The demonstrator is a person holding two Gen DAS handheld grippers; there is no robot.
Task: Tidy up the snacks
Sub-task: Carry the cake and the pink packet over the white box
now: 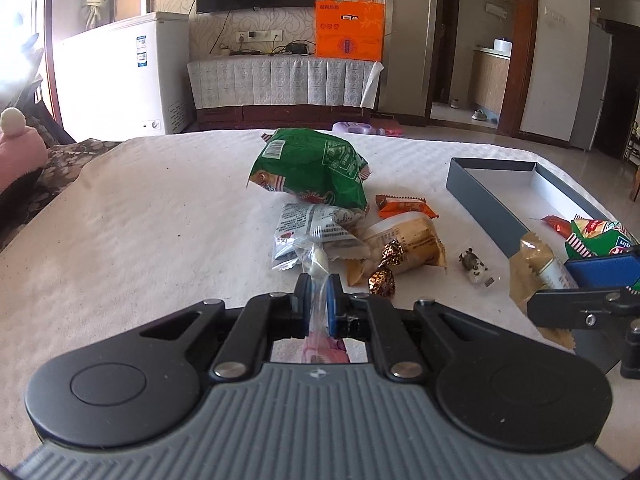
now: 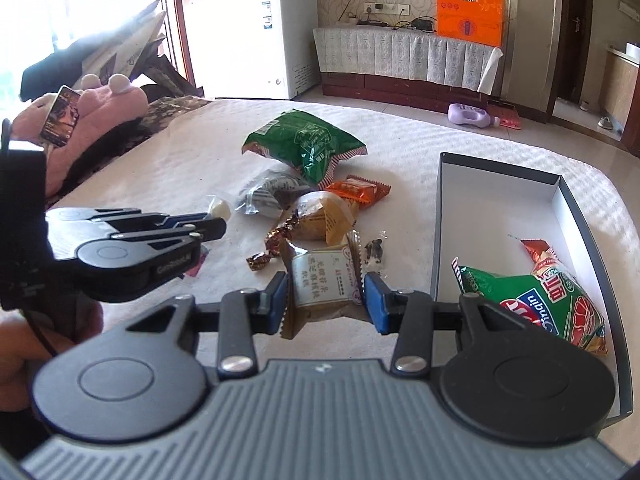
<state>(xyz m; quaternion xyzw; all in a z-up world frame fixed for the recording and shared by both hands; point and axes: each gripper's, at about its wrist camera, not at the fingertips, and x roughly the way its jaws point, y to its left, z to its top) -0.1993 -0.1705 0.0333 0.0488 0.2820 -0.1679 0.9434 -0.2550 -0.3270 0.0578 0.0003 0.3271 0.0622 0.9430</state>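
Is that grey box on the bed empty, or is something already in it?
Not empty. The open grey box already holds a green snack bag and a small red packet; its far half shows bare white floor.

My left gripper [image 1: 318, 290] is matt black plastic, pinching a clear, glossy film candy wrapper [image 1: 316, 268]. At two o'clock sits a matt cardboard box [image 1: 486, 196]. The bedspread [image 1: 160, 220] is rough white woven cloth.

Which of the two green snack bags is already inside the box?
The green bag with red lettering, lying in the grey box; the other green bag lies on the white cloth.
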